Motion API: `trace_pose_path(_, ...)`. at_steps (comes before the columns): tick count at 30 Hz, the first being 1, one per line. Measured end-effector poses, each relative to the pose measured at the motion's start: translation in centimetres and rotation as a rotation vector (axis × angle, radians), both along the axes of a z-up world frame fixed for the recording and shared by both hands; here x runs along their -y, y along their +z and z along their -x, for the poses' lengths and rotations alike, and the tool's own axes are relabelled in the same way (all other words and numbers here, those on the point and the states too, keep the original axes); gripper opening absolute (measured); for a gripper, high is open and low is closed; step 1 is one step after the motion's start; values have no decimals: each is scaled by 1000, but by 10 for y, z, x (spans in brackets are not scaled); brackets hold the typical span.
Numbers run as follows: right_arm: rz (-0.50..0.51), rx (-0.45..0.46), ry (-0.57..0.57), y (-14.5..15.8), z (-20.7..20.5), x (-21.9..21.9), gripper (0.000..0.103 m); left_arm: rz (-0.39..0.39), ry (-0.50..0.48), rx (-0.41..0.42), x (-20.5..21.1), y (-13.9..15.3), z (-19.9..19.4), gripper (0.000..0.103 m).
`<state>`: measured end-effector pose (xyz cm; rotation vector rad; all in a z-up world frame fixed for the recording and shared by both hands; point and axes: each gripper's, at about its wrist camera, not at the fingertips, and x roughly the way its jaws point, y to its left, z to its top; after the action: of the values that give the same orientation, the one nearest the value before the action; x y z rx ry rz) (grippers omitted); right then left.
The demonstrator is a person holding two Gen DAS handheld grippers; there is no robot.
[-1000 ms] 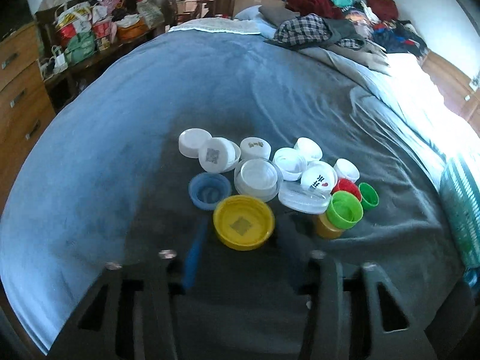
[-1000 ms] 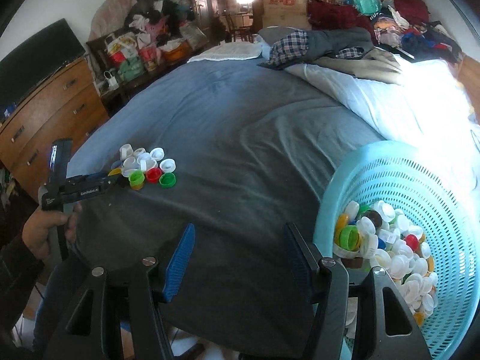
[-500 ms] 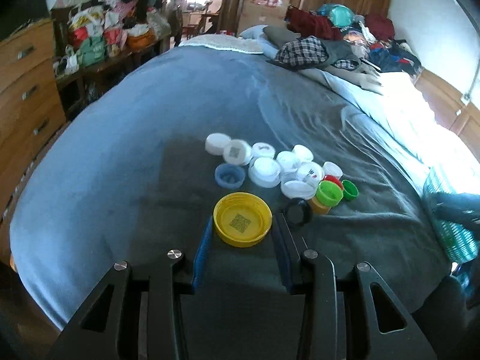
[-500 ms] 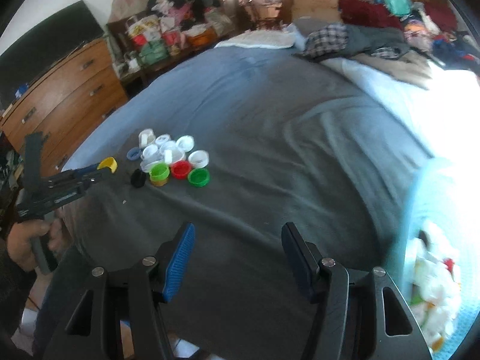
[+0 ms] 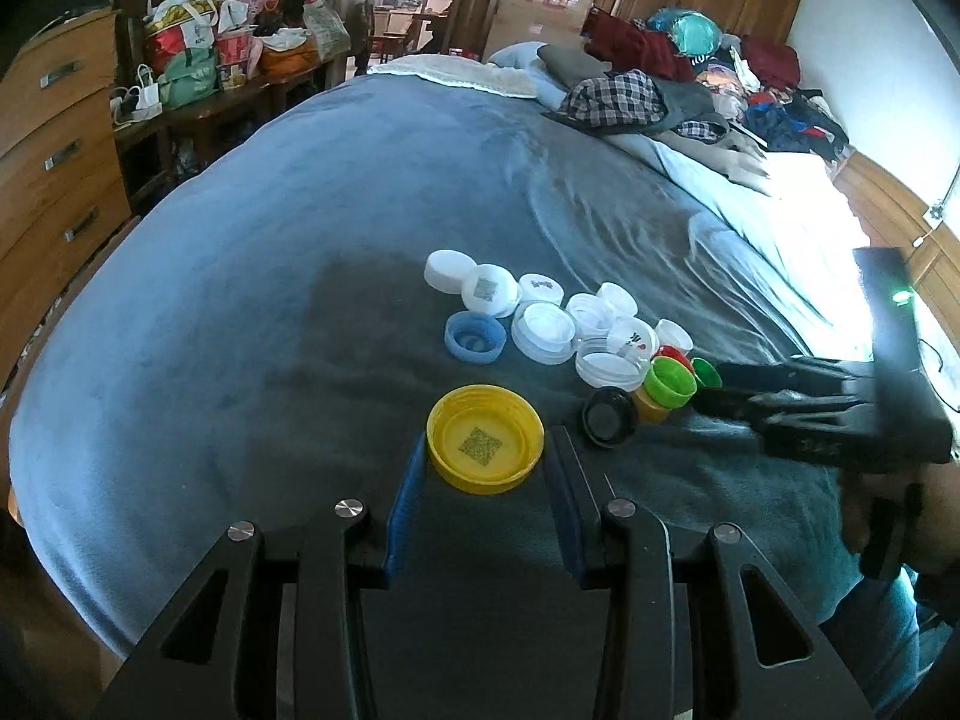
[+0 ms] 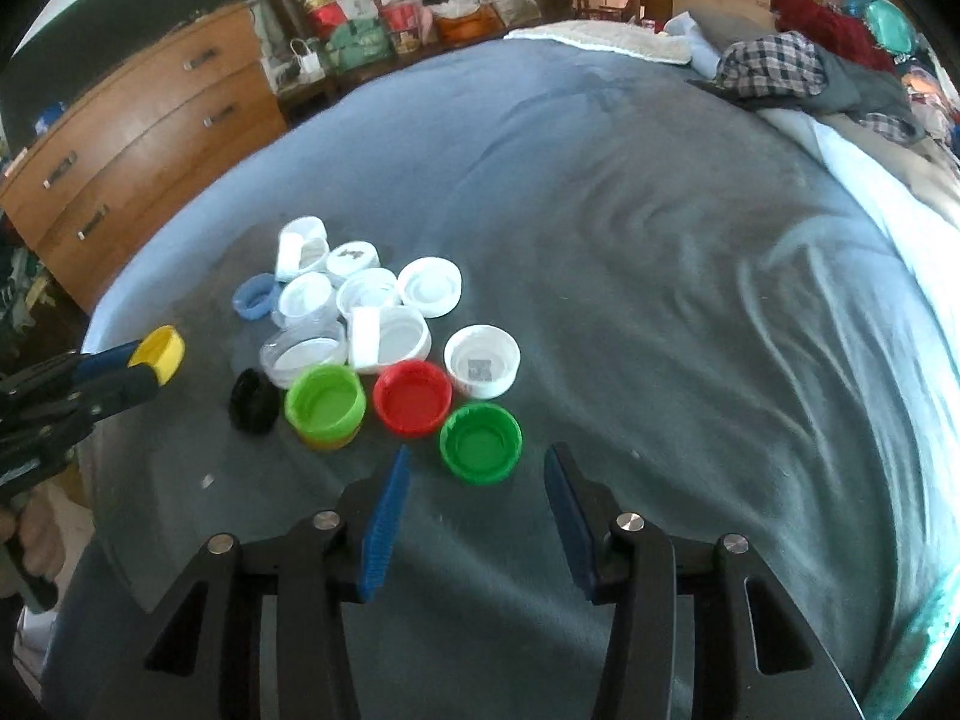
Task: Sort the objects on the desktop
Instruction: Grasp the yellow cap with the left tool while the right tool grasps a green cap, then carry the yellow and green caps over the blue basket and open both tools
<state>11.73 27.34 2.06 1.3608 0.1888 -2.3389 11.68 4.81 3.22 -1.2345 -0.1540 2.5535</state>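
The orange cap [image 6: 327,439] is mostly hidden under the light green cap [image 6: 324,399] stacked on it, and the clear lid [image 6: 305,353] is hard to separate from the white caps [image 6: 429,286] crowding it. In the left wrist view the right hand-held gripper [image 5: 711,391] is a dark, blurred shape whose fingertips cannot be made out, and the hand behind it is cut off at the frame edge.

A second ago the yellow cap [image 5: 485,438] lay on the bed [image 6: 630,228] ahead of wide-open fingers; now the left hand-held gripper [image 5: 485,459] holds it, narrow, a blue pad [image 5: 408,498] pressed on each side. It sits lifted just off the blanket, at the near-left edge of the pile. The black cap [image 5: 610,417], earlier covered by the yellow one, now lies in the open. The right hand-held gripper [image 6: 474,501] has swung from the turquoise basket over to the pile (quite a long sweep), and its jaws have just been closing; they stand partly open with nothing pressed between them, the dark green cap [image 6: 480,443] just ahead of the tips.

The yellow cap faces hollow side up, a printed code showing inside; being round, it has no long axis.
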Motion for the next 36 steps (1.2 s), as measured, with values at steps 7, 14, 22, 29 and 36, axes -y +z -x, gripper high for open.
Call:
trace_pose_path(7,2,-55,-39,21,-27,-15,31,7,-24,-20,-12,9,-6,34)
trace_pose_path(14,57,-112,-127,64,-79,-47,31,33,-68,-75,-47,33,-18,34)
trace_pose_path(22,84,-191,-193,107,-113,-74,31,54,-145,-144,-95,66,-31,34)
trace_pose_path(29,91,-235,-236,127,-128,-99,31,76,-201,-193,-134,89,-42,34)
trace_pose_path(36,97,-277,-294,143,-140,-127,31,90,-264,-220,-173,104,-50,34)
